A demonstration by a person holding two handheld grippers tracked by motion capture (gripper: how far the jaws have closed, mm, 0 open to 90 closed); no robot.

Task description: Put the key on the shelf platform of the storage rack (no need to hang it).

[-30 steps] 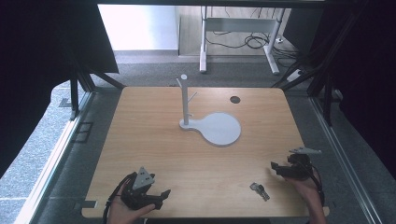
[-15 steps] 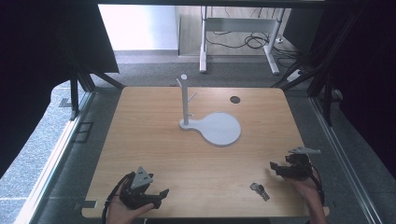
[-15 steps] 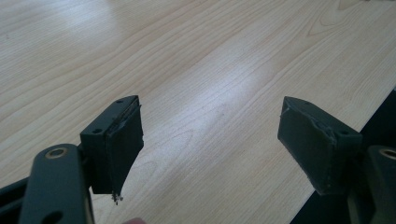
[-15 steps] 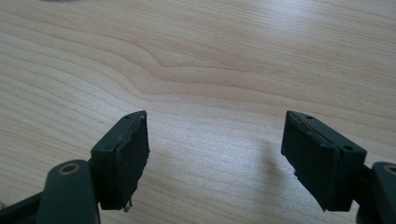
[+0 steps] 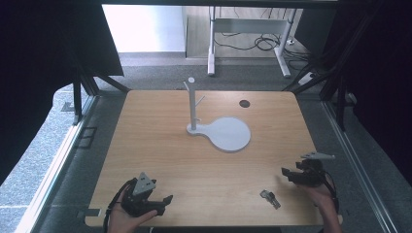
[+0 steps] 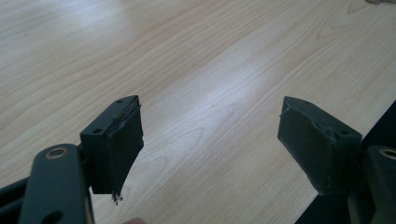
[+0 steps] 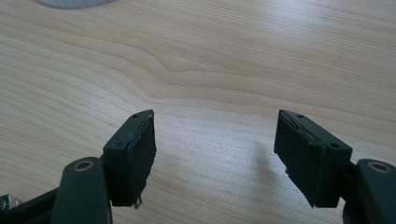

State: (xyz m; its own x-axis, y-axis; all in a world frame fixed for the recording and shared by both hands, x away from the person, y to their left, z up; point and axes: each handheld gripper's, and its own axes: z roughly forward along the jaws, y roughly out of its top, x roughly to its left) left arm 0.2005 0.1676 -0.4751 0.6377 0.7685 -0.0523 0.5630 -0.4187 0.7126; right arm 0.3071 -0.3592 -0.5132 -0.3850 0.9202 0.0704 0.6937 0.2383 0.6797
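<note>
Early in the work, by the look of it: nothing lifted, nothing hung, nothing carried.

Lower right of the high view: small metal piece (image 5: 269,198) lying flat on the desk (image 5: 160,145), near the front edge, untouched. Just to the upper right of it, right gripper (image 5: 287,173), pointing toward the left of the frame, near the piece but clearly apart from it. Seen from the right gripper view (image 7: 215,154): jaws released, just now closing a little, with bare wood and no object between them. At the bottom left corner of that view, a glint of metal (image 7: 6,201), possibly the same piece, too little of it visible to say for sure.

Lower left of the high view: left gripper (image 5: 164,203), low over the desk near the front edge, well apart from the piece. In the left gripper view (image 6: 210,140): jaws released and wide, holding nothing, only wood grain between them.

Centre of the high view: white stand (image 5: 193,104) upright with its side pegs bare, on a round white base (image 5: 228,134). Beyond it, toward the upper right of the desk, a small dark round spot (image 5: 244,103).

Done so far, judging from how things lie: at most an approach by the right gripper. Left to do, most likely: closing the gap to the piece, gripping it, lifting it, and taking it wherever intended, perhaps to the stand.
</note>
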